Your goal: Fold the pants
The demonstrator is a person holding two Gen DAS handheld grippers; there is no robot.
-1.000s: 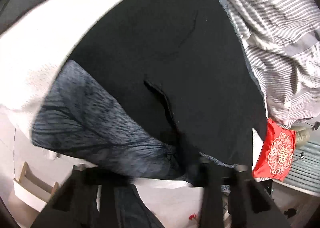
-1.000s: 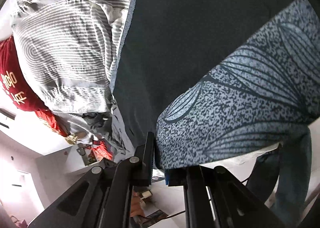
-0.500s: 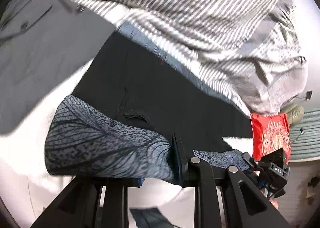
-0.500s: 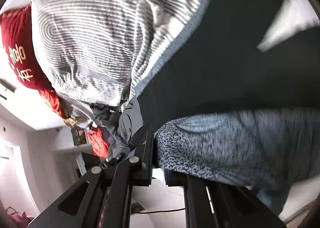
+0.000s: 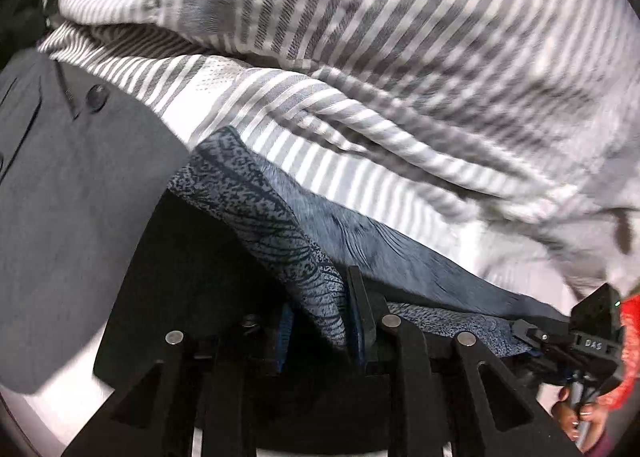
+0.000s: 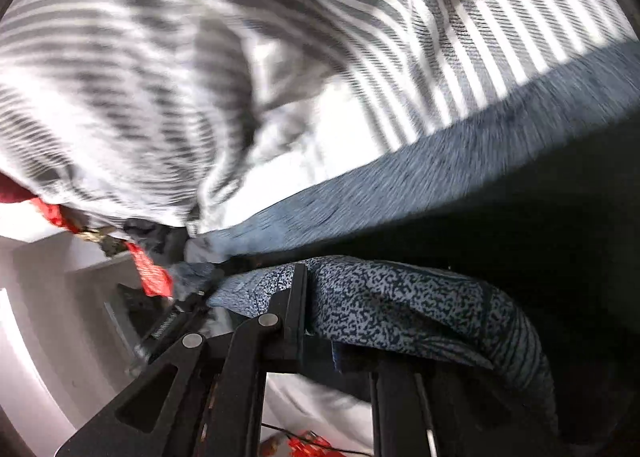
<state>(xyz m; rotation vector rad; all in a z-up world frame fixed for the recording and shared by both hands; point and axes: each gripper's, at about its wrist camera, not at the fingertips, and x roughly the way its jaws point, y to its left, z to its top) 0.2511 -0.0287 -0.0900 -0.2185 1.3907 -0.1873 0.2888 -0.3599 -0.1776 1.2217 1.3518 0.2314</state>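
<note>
Left gripper (image 5: 320, 321) and right gripper (image 6: 320, 321), jaws opening, each pinch the pants (image 5: 256, 193) hem; fold edge runs toward upper left, probably meeting the striped bedding (image 5: 400, 57).

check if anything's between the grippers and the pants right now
Nothing visible: the left gripper and right gripper each already pinch the pants, though both sets of jaws are opening slightly.

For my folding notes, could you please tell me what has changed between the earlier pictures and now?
Both grippers carried the patterned edge of the pants across the black part toward the striped bedding, which now fills both views. The left gripper and right gripper have their jaws just starting to open, with the cloth between them.
</note>
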